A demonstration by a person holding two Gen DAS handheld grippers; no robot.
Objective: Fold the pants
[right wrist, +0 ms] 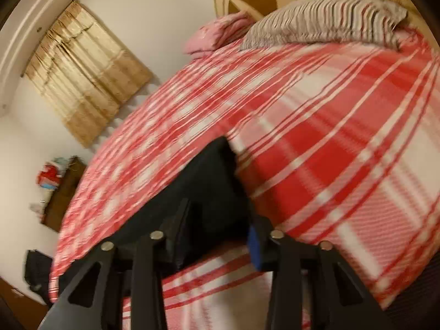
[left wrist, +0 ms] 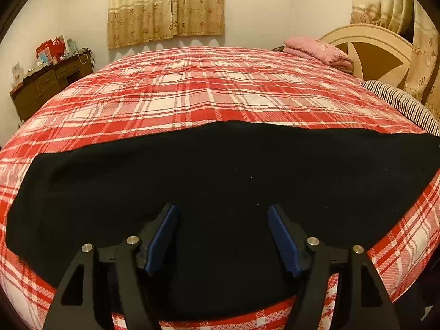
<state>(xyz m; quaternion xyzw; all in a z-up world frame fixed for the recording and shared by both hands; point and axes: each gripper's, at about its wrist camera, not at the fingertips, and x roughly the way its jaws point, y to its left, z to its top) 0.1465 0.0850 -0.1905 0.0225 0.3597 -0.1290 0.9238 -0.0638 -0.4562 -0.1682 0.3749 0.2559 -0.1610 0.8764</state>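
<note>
Black pants (left wrist: 220,181) lie flat across the near part of a red and white plaid bed cover (left wrist: 209,90). My left gripper (left wrist: 222,214) hovers over the middle of the pants near the front edge, its blue pads wide apart and empty. In the blurred right wrist view, one end of the pants (right wrist: 203,184) lies at the bed's near edge. My right gripper (right wrist: 220,217) is at that end, its fingers open on either side of the cloth; whether they touch it I cannot tell.
A pink folded blanket (left wrist: 316,51) and a striped pillow (left wrist: 404,101) lie by the headboard (left wrist: 368,49) at the right. A dark wooden dresser (left wrist: 49,82) with clutter stands at the left wall. Curtains (left wrist: 165,8) hang behind the bed.
</note>
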